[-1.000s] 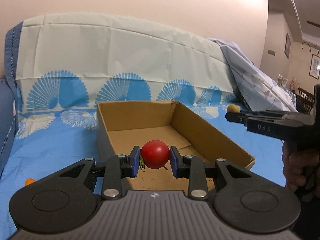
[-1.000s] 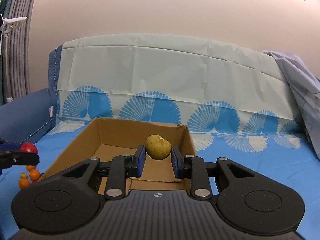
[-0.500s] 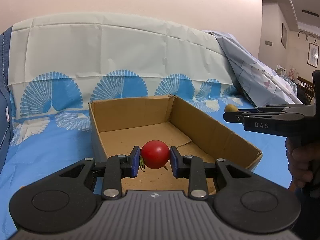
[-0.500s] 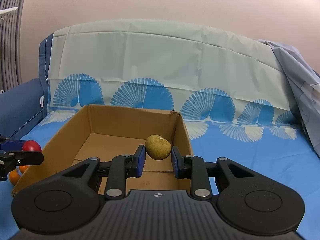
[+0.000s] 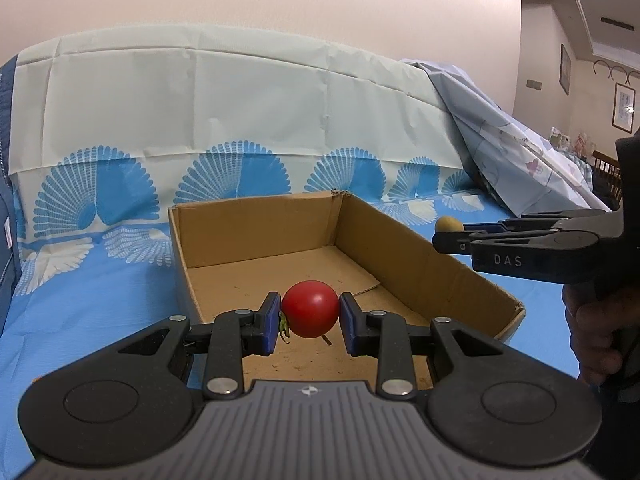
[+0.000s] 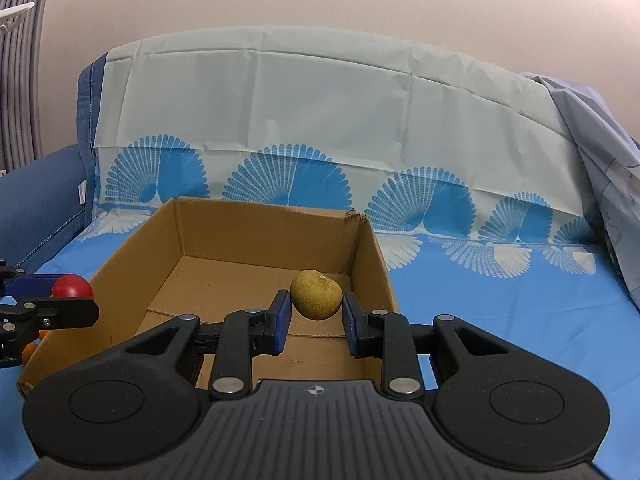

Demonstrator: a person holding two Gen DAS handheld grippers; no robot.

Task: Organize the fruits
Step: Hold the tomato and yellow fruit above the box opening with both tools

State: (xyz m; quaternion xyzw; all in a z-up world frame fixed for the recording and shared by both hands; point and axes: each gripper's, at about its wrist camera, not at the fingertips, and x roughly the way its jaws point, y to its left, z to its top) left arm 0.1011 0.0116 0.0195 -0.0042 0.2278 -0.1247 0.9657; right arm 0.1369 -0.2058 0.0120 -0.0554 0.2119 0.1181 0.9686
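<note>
- L gripper (image 5: 310, 322): blue pads clamped on red tomato (image 5: 311, 309), green stalk bit seen at left pad. Grip unchanged vs 1 s ago.
- Tomato held in the air over near end of cardboard box (image 5: 404, 240), not touching the floor of it.
- L view vs 1 s ago: box now seen lower and more from above, more of inner floor shown; box drawn bigger and shifted toward centre-right. Orange fruit once seen at far left edge of the view is no longer in it.
- R gripper (image 6: 314, 322): pads clamped on yellow-brown fruit (image 6: 316, 294), kind not told for sure. Grip same as before.
- Fruit held above box interior, near right wall (image 6: 372, 264) of box, clear of the floor.
- R view vs 1 s ago: box bigger in frame, its far wall lower; cloth backrest (image 6: 320, 120) fills more of the view.
- R gripper also seen in L view at right, w/ a hand (image 5: 600, 332) on its grip; fruit at its tip over the right box wall.
- L gripper seen at left edge of R view, tomato in it, just outside the left box wall; small orange fruit (image 6: 30, 352) partly hidden below it on blue sheet (image 6: 520, 320).
</note>
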